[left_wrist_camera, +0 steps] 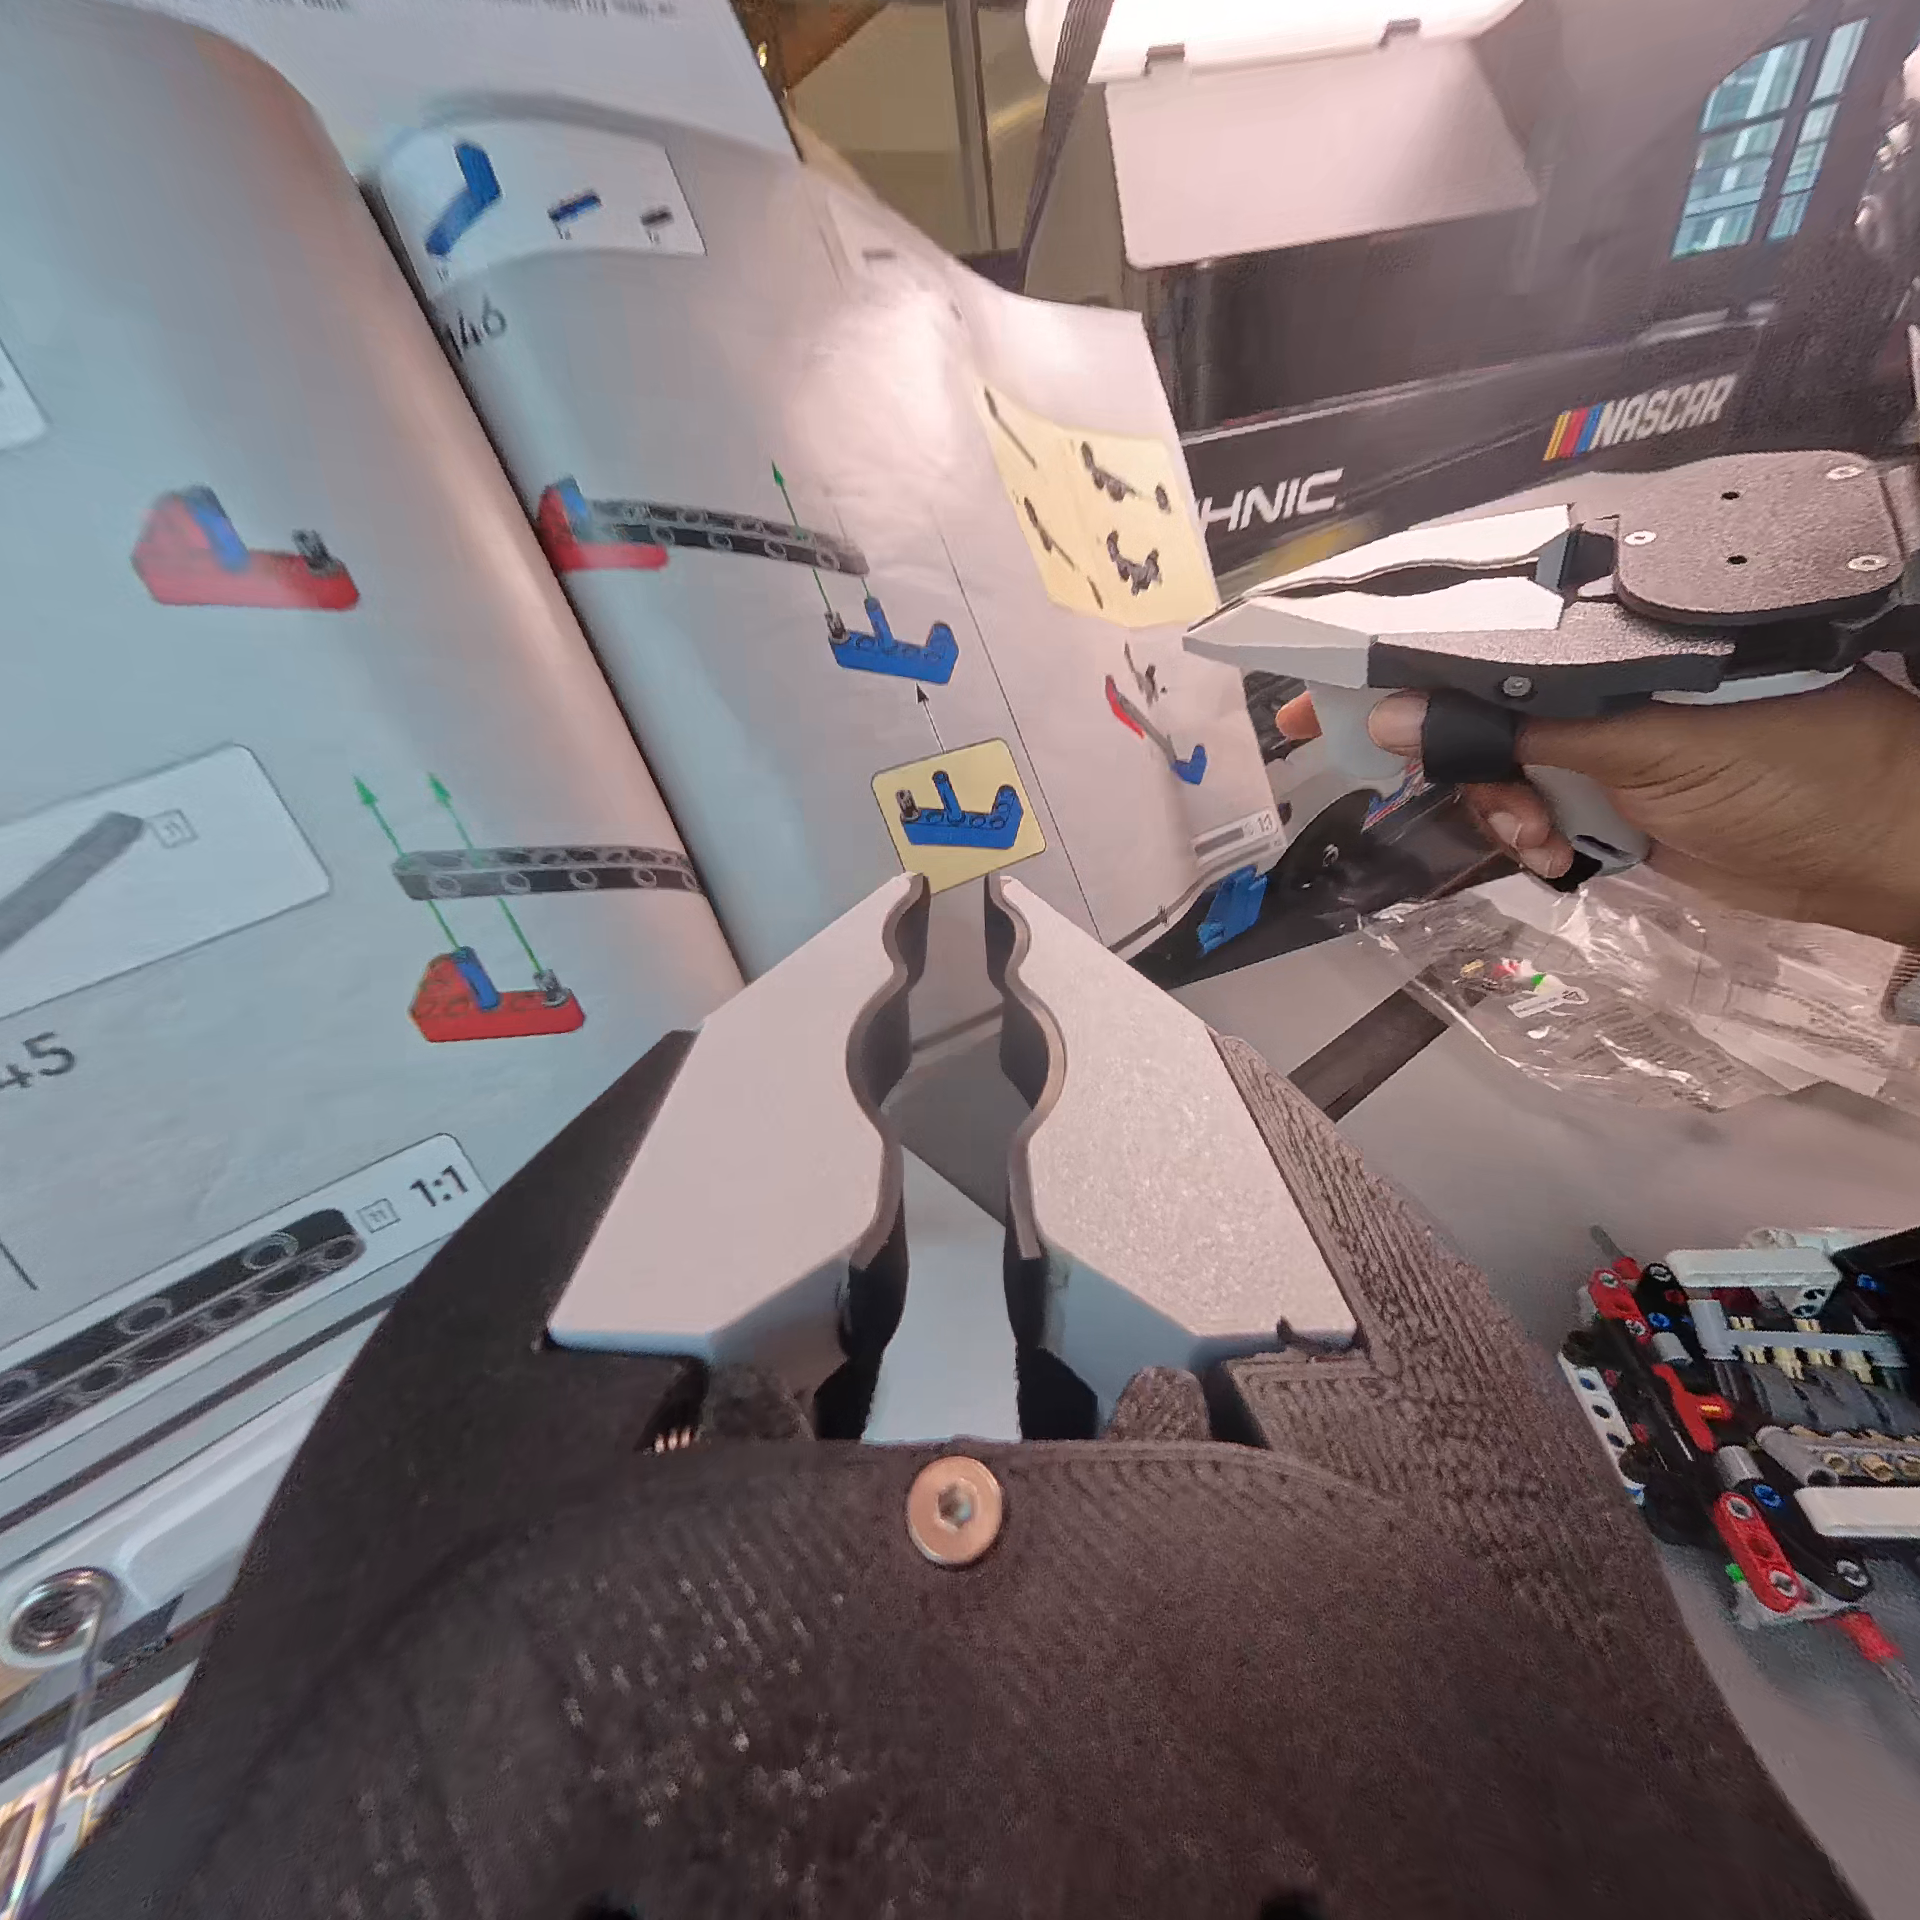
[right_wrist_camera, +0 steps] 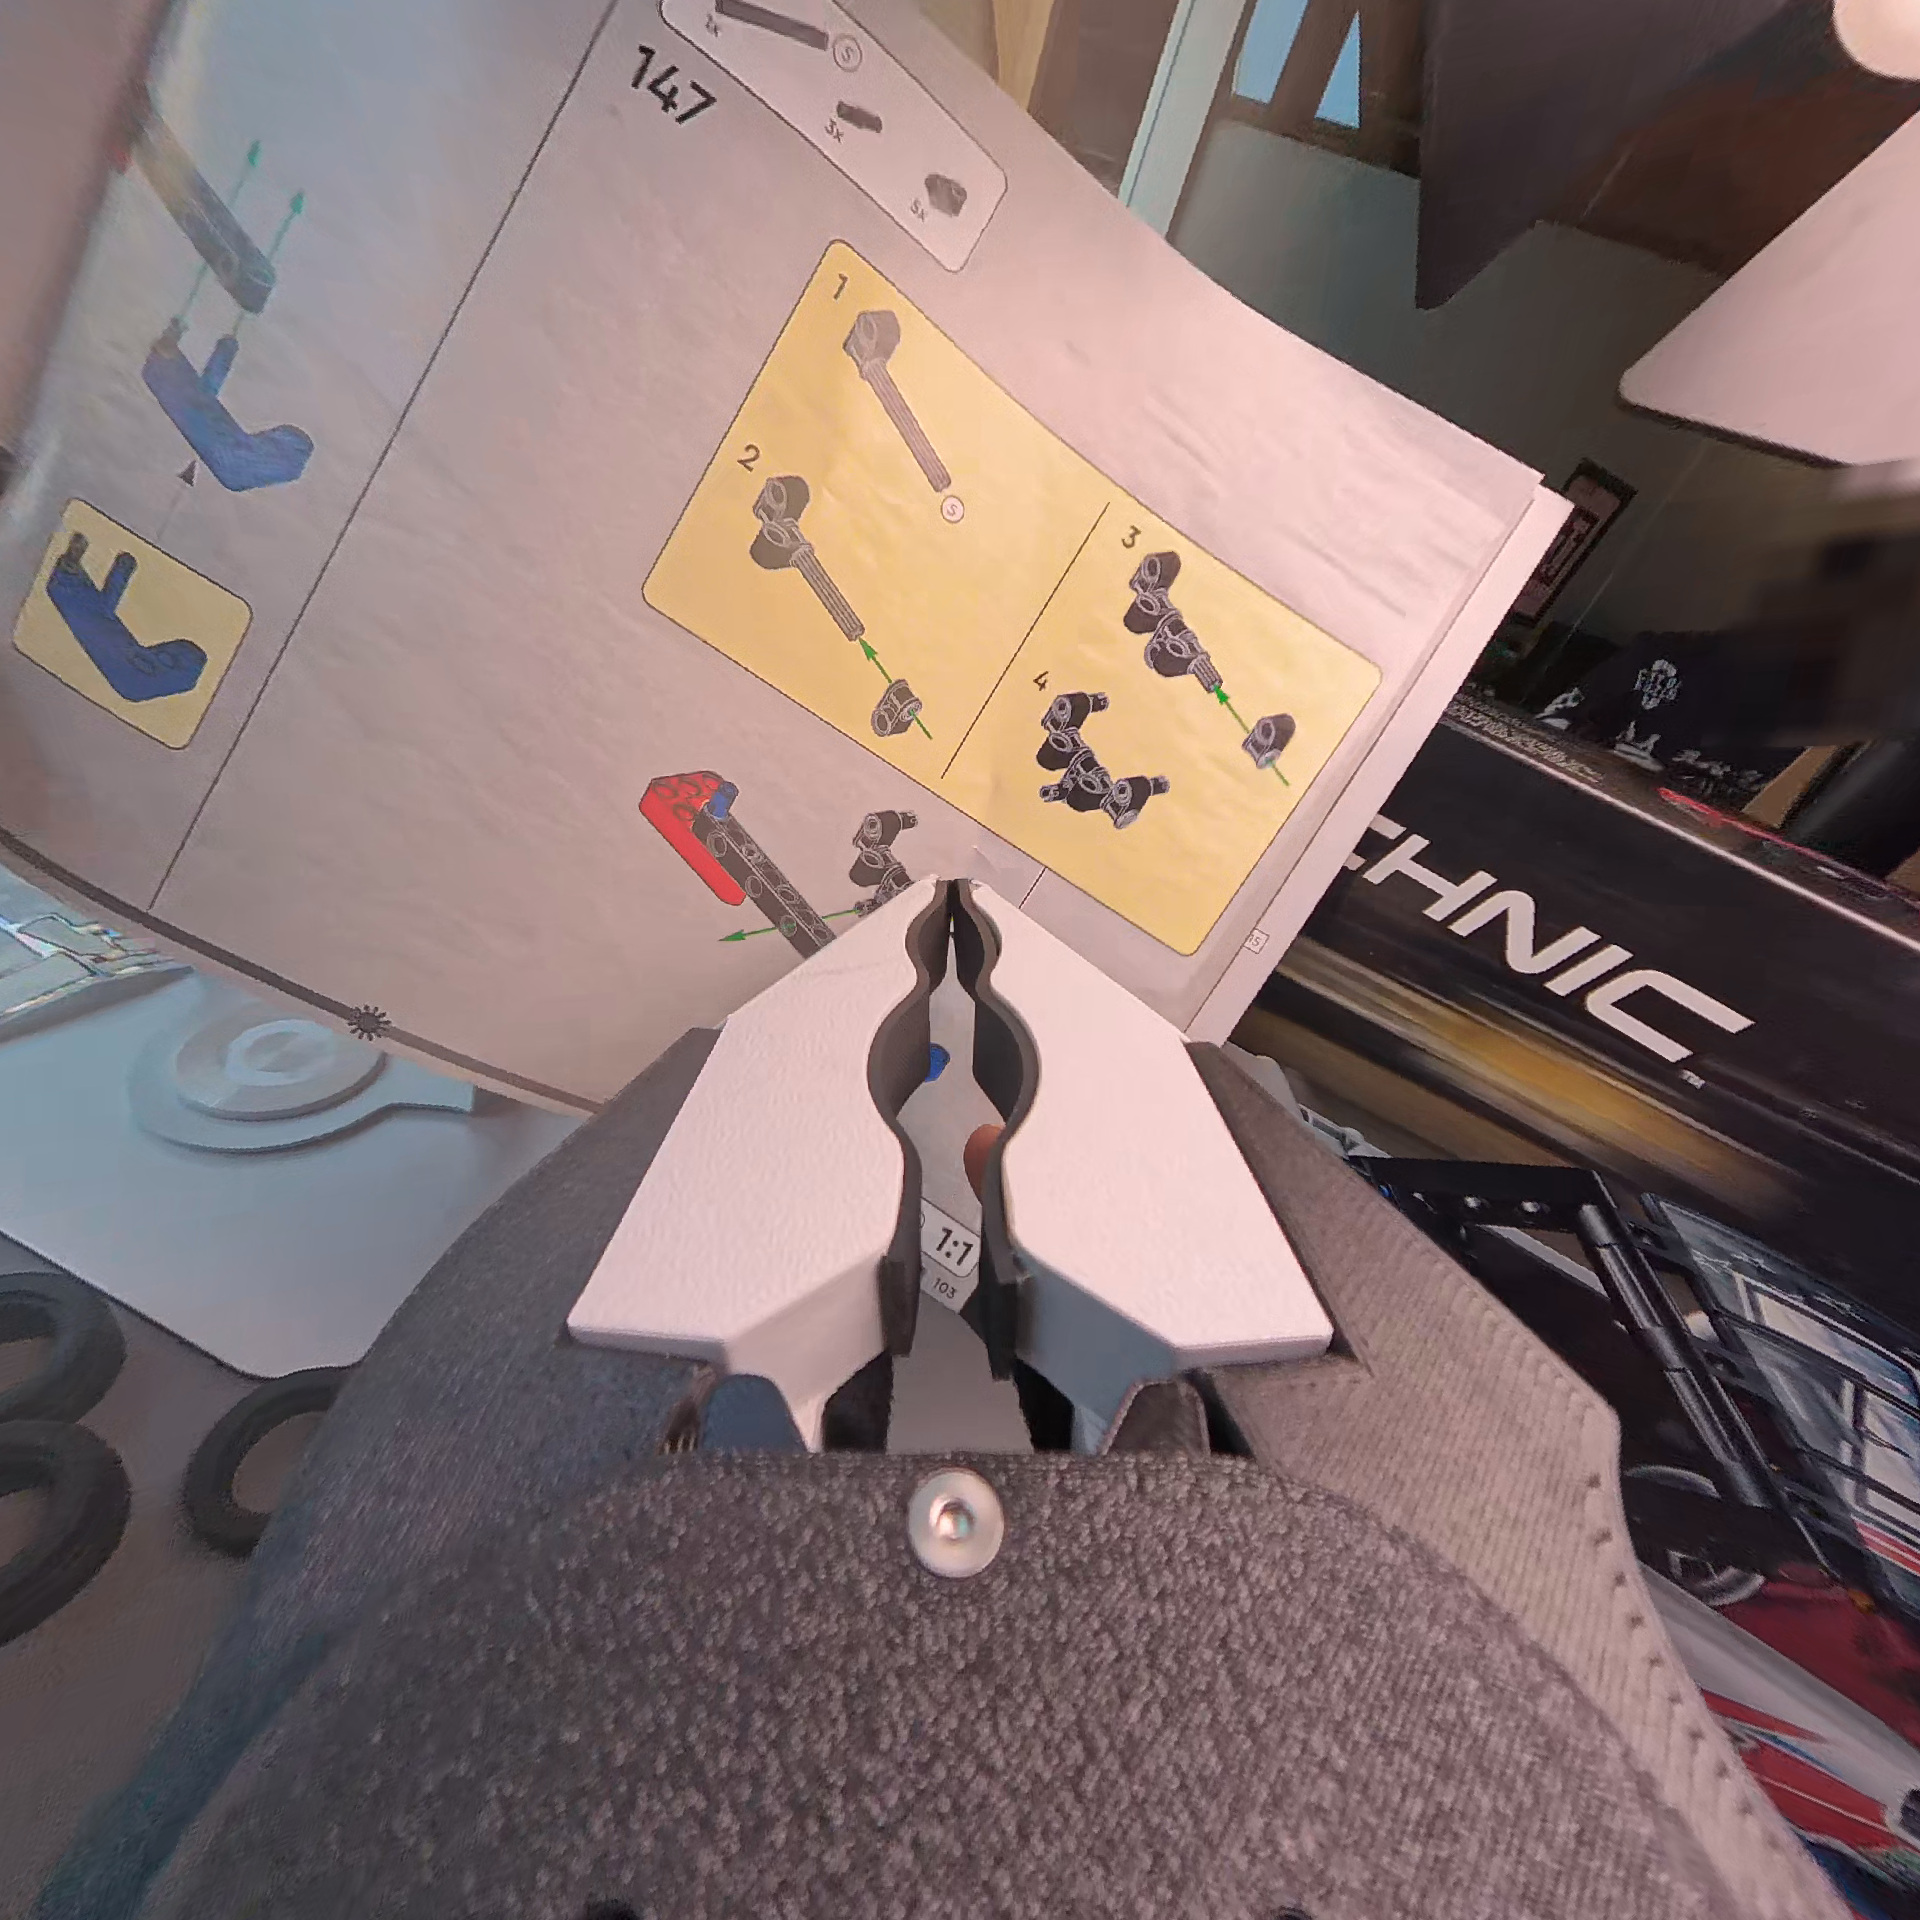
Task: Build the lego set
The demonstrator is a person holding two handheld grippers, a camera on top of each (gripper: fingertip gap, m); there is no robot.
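Note:
The open instruction booklet (left_wrist_camera: 675, 416) stands tilted in front of both grippers, and its right page (right_wrist_camera: 520, 520) bows outward. My left gripper (left_wrist_camera: 956, 883) is slightly open and empty, close to the right page. My right gripper (right_wrist_camera: 951, 883) is shut, with its tips against the lower part of that page; I cannot tell if it pinches the paper. It also shows at the right of the left wrist view (left_wrist_camera: 1195, 644), held by a hand. A partly built Lego model (left_wrist_camera: 1745, 1413) in red, black, grey and white lies on the table at the lower right.
The black set box (left_wrist_camera: 1455, 436) stands behind the booklet, also seen in the right wrist view (right_wrist_camera: 1558, 987). A crumpled clear bag (left_wrist_camera: 1610, 997) lies beside it. A blue piece (left_wrist_camera: 1231, 909) sits on a black part under the page. Black tyres (right_wrist_camera: 62, 1455) and a white stand base (right_wrist_camera: 260, 1070) lie left. The gap from one gripper's tips to the other's is roughly 15 cm. The partly built Lego model (left_wrist_camera: 1745, 1413) is about 25 cm from both grippers' fingertips.

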